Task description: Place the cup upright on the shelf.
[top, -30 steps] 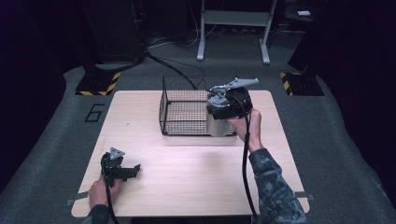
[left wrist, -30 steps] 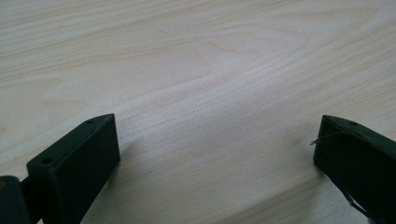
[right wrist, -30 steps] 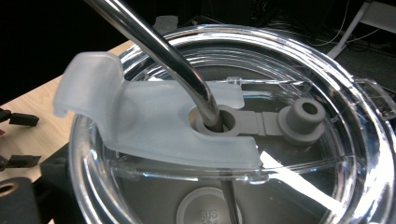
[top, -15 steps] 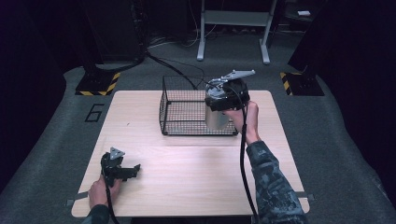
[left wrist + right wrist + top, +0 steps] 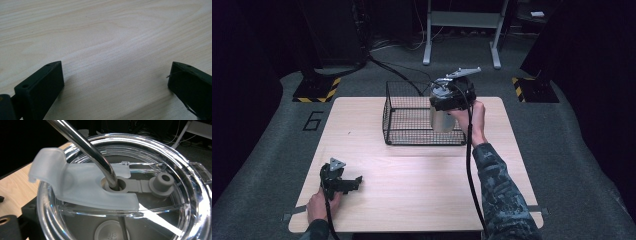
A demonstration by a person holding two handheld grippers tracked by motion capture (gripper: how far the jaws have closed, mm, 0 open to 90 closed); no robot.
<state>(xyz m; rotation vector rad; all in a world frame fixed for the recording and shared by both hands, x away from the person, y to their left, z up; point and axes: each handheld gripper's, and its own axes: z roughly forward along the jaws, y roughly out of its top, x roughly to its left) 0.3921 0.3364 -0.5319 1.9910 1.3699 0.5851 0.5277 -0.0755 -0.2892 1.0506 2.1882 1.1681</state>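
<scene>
Right tool (image 5: 446,107) lifted tumbler (image 5: 442,119) higher over basket (image 5: 412,120).

A clear lid (image 5: 125,195) sits very close under the camera, with a frosted flap (image 5: 82,187) lying across its middle. A bent metal straw (image 5: 87,147) comes in from the upper left and enters a grey hole (image 5: 115,185) at the lid's centre. One black jaw shows low at the left against the lid's rim, with the table (image 5: 15,187) beyond it.

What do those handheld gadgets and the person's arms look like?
Both grippers, left gripper and right gripper, are black, each topped by a grey three-cornered plate and trailing a black cable. The jaws are flat black blocks. The right forearm wears a dark mottled sleeve.
</scene>
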